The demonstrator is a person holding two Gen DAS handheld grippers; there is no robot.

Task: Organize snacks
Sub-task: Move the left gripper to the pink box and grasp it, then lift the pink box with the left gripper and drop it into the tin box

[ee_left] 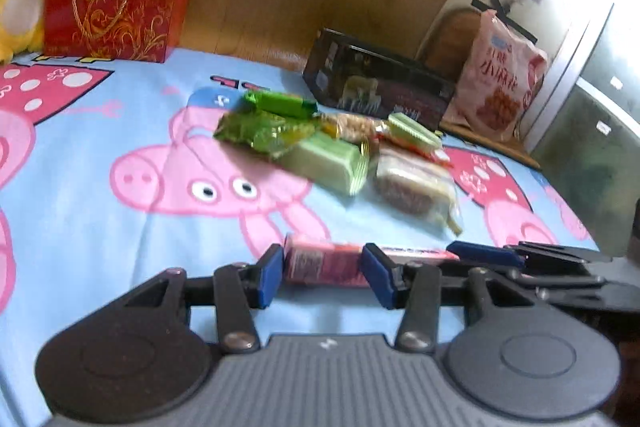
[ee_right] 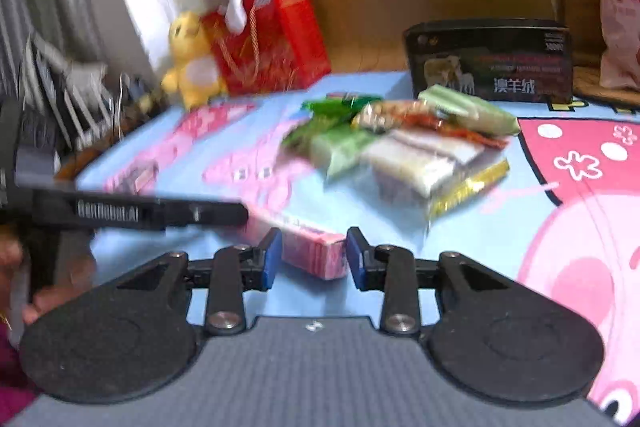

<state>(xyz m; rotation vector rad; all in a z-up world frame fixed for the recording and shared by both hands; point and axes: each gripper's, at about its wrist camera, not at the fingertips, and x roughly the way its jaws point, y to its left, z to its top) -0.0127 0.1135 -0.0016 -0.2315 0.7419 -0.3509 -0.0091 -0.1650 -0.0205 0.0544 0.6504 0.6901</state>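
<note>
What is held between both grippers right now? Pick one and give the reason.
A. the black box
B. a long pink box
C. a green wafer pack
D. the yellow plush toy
B: the long pink box spans from the left gripper to the right gripper, each with its blue pads on one end of it.

Glossy plastic snack wrappers (ee_left: 332, 147) lie on matt printed cloth (ee_left: 100, 227).

"GenRobot.AI" is printed in white along the black arm of the left gripper (ee_right: 160, 213). "澳羊绒" is read on the black box (ee_right: 490, 61). "小麻花" is made out on the pink snack bag (ee_left: 498, 75). Other print is too blurred.
</note>
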